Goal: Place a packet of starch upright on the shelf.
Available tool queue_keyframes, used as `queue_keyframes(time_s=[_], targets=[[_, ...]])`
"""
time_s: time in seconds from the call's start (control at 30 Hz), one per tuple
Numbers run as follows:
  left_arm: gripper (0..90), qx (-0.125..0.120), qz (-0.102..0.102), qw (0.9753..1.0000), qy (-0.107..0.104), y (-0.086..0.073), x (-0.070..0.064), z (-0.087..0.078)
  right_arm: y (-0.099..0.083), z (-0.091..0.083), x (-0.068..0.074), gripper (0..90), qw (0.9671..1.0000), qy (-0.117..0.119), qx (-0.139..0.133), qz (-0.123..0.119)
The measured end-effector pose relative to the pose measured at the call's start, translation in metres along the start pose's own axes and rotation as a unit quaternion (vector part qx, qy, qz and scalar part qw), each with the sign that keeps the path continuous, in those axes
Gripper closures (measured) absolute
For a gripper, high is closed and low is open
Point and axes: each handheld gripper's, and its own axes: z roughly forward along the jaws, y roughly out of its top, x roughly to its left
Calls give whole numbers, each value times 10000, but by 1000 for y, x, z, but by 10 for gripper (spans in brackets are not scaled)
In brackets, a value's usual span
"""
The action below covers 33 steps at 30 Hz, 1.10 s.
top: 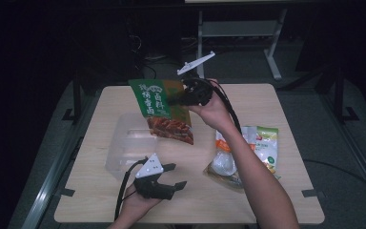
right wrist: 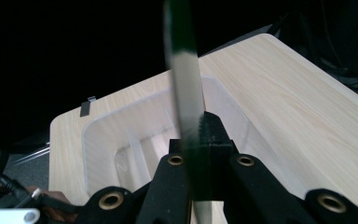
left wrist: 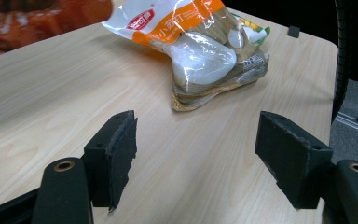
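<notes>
A green and orange food packet [top: 164,110] hangs in the air over the table's back middle, pinched at its right edge by my right gripper [top: 177,100]. In the right gripper view the packet's edge [right wrist: 184,93] runs upward between the shut jaws, above a clear plastic bin [right wrist: 135,140]. The clear bin [top: 129,143] stands on the table's left half, below and left of the packet. My left gripper [top: 175,175] rests low near the front edge, open with nothing between its pads [left wrist: 116,154]. An orange and white packet [left wrist: 200,51] lies ahead of it.
Two more packets lie on the table's right side: an orange and clear one [top: 226,160] and a green and white one [top: 266,145], partly under the right forearm. A table frame [top: 238,28] stands behind in the dark. The wooden table [top: 100,200] has bare room at the front.
</notes>
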Motion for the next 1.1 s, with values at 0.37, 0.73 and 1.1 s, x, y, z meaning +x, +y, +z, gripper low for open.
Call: queue_keyframes(time_s=[0.37, 0.73, 1.1], targets=[[286, 4, 51, 10000, 35, -1, 1, -2, 17, 28, 3, 897, 9997, 202, -19, -138], [285, -21, 27, 10000, 24, -1, 1, -4, 29, 53, 4, 897, 9993, 318, -62, -181], [283, 19, 60, 10000, 17, -2, 3, -2, 43, 88, 0, 897, 9992, 368, -110, -88]])
